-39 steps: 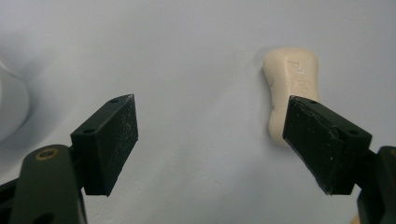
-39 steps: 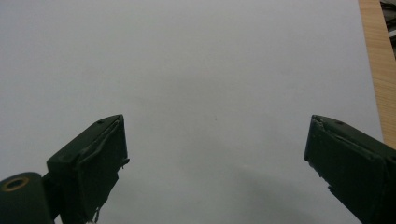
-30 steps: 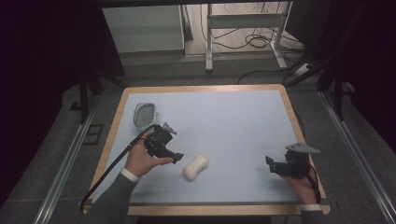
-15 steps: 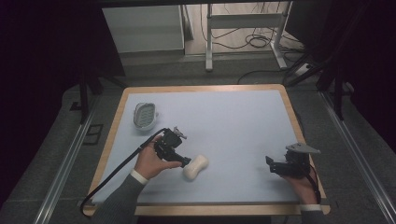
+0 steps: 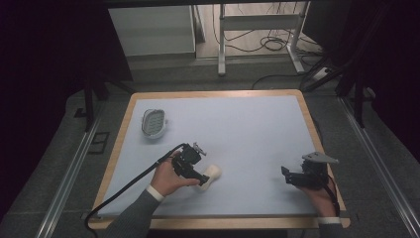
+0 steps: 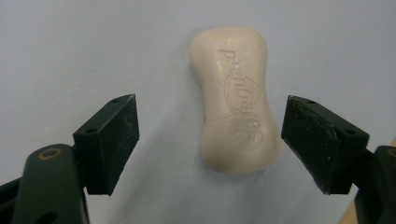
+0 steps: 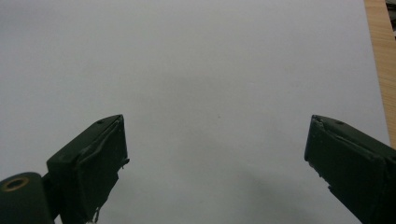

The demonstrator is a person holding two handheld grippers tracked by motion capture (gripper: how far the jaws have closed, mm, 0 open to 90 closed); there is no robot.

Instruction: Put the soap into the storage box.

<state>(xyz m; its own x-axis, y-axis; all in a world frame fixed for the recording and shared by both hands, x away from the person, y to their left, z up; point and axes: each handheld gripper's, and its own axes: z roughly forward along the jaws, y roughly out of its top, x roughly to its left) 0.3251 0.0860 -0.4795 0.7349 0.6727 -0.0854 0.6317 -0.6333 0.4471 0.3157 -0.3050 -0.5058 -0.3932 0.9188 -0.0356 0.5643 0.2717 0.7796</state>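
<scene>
A cream bar of soap [image 5: 211, 174] [image 6: 236, 100] lies flat on the pale blue table mat, near the front, left of centre. My left gripper [image 5: 196, 174] [image 6: 210, 144] hangs over it, open, with a jaw on either side of the bar's near end and not touching it. A white soap dish [image 5: 153, 122] with a blue-grey slotted inside sits at the back left. My right gripper [image 5: 288, 175] [image 7: 215, 154] rests near the front right, open, with bare mat between its jaws.
The mat [image 5: 237, 129] is framed by a wooden table edge [image 5: 218, 93] [image 7: 380, 60]. A black cable [image 5: 124, 191] trails from the left gripper to the front left corner. Metal rails and a frame stand beyond the table.
My left gripper has moved right and forward, from beside the soap dish to over the soap, and now straddles the bar. The right gripper has stayed put.
</scene>
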